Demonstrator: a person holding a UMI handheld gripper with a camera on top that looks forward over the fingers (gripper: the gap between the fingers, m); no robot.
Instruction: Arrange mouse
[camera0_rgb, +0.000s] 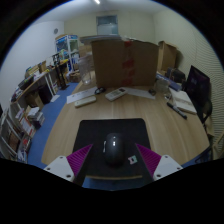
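Observation:
A black mouse (113, 147) lies on a black mouse mat (92, 130) on a wooden desk (70, 115). A small white tag (132, 159) sits at its right side. My gripper (113, 158) is low over the mat with the mouse standing between its two fingers. The magenta pads (78, 157) show on either side of the mouse, each with a gap to it. The fingers are open. The mouse's near end is hidden by the gripper body.
A cardboard box (123, 60) stands at the far side of the desk. A keyboard (85, 98) and papers (130, 92) lie in front of it. A dark monitor (199, 88) stands at the right. Shelves (30, 100) line the left wall.

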